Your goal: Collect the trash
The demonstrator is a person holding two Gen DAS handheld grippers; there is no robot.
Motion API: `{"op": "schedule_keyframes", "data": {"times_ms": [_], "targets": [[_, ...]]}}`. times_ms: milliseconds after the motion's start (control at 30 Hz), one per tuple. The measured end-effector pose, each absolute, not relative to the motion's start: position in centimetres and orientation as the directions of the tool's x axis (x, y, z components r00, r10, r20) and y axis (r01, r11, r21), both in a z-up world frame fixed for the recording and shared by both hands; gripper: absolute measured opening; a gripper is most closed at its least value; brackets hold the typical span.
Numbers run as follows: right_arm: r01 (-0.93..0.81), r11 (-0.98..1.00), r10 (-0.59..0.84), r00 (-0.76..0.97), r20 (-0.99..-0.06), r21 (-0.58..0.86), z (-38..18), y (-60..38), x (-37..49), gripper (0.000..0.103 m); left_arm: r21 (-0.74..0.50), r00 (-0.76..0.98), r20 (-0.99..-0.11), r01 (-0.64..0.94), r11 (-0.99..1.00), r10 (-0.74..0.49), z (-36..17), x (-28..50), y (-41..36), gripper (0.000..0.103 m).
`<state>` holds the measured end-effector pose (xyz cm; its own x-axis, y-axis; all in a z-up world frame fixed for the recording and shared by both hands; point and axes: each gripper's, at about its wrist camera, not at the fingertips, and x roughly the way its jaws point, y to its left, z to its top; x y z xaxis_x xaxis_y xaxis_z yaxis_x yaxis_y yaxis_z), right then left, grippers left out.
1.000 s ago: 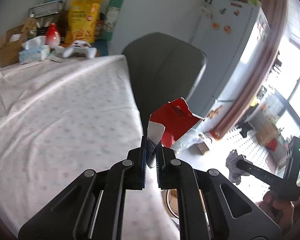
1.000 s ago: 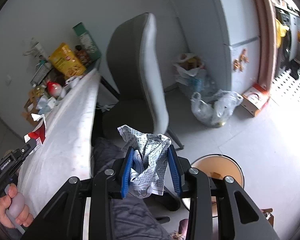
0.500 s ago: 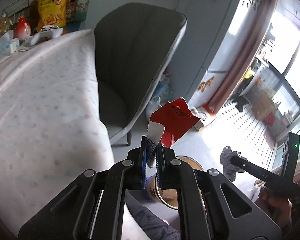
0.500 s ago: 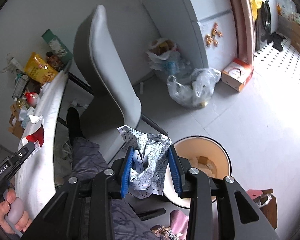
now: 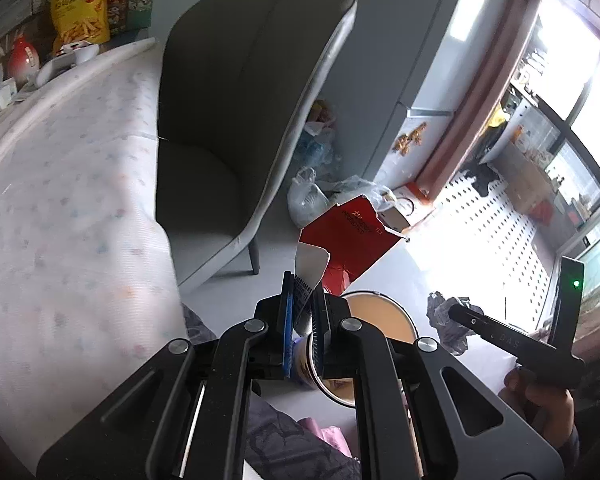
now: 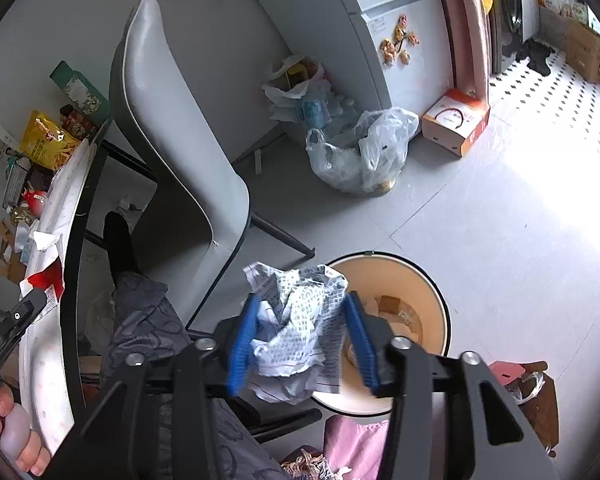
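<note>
Right gripper [image 6: 300,336] opening around crumpled printed paper wad [image 6: 296,320], now over cream round bin [image 6: 420,280]; left gripper [image 5: 302,320] clenched on torn red carton scrap [image 5: 352,248], drop pending.

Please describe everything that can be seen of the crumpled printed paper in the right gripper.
The crumpled printed paper is a white sheet covered with small dark print and a few ruled lines, squeezed into a loose ball with torn-looking edges. It sits between the blue pads of the right gripper, whose jaws are opening; a gap shows at the right pad. It hangs partly over the rim of the round cream bin on the floor. Cardboard scraps lie in the bin.
</note>
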<state>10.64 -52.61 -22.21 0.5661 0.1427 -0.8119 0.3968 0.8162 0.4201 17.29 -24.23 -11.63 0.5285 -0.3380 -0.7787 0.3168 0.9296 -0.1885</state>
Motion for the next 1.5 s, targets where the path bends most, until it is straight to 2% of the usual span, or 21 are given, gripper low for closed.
{"op": "schedule_keyframes", "data": {"times_ms": [133, 300, 667, 700, 733, 767, 800, 1000, 1033, 1100, 1233, 1300, 1500], "targets": [[0.428, 0.791, 0.138, 0.571, -0.809, 0.437, -22.8, -54.1, 9.8, 0.064, -0.181, 0.502, -0.795, 0.341, 0.923, -0.341, -12.4, 17.3, -25.6, 0.009], [0.436, 0.782, 0.14, 0.573, -0.807, 0.445, -22.8, -54.9, 9.1, 0.064, -0.18, 0.467, -0.809, 0.381, 0.907, -0.357, -13.1, 17.5, -27.6, 0.009], [0.498, 0.734, 0.05, 0.637, -0.769, 0.461, -19.9, -59.7, 5.3, 0.066, -0.197, 0.355, -0.843, 0.495, 0.846, -0.404, -15.5, 16.8, -33.8, 0.009], [0.504, 0.733, 0.041, 0.638, -0.769, 0.457, -19.8, -60.0, 5.0, 0.066, -0.205, 0.345, -0.838, 0.52, 0.829, -0.424, -15.6, 16.6, -34.5, 0.019], [0.508, 0.731, 0.035, 0.639, -0.768, 0.456, -19.7, -60.3, 4.9, 0.066, -0.21, 0.334, -0.838, 0.531, 0.821, -0.431, -15.7, 16.5, -35.0, 0.053], [0.513, 0.728, 0.029, 0.64, -0.768, 0.455, -19.7, -60.6, 4.7, 0.066, -0.222, 0.328, -0.836, 0.531, 0.818, -0.44, -15.7, 16.5, -35.2, 0.069], [0.518, 0.724, 0.024, 0.641, -0.767, 0.455, -19.6, -60.8, 4.5, 0.066, -0.228, 0.345, -0.824, 0.523, 0.821, -0.448, -15.5, 16.4, -35.1, 0.078], [0.512, 0.725, 0.033, 0.643, -0.765, 0.461, -19.8, -60.6, 4.5, 0.066, -0.195, 0.399, -0.818, 0.486, 0.852, -0.415, -14.2, 16.5, -33.2, 0.088], [0.51, 0.725, 0.036, 0.643, -0.765, 0.463, -19.7, -60.4, 4.6, 0.068, -0.202, 0.402, -0.815, 0.478, 0.855, -0.417, -13.9, 16.5, -33.0, 0.094], [0.507, 0.726, 0.039, 0.644, -0.764, 0.464, -19.6, -60.2, 4.7, 0.073, -0.205, 0.429, -0.801, 0.459, 0.865, -0.418, -13.0, 16.4, -32.1, 0.097], [0.48, 0.745, 0.033, 0.667, -0.744, 0.463, -17.9, -59.1, 5.0, 0.088, -0.23, 0.445, -0.79, 0.423, 0.877, -0.421, -11.9, 16.5, -30.6, 0.097], [0.478, 0.75, 0.018, 0.677, -0.736, 0.458, -16.9, -58.7, 4.9, 0.092, -0.232, 0.46, -0.782, 0.41, 0.882, -0.42, -11.0, 16.4, -29.6, 0.097], [0.452, 0.785, -0.014, 0.697, -0.717, 0.424, -12.8, -56.3, 5.0, 0.095, -0.228, 0.537, -0.734, 0.382, 0.896, -0.415, -7.4, 15.4, -26.3, 0.097]]}}
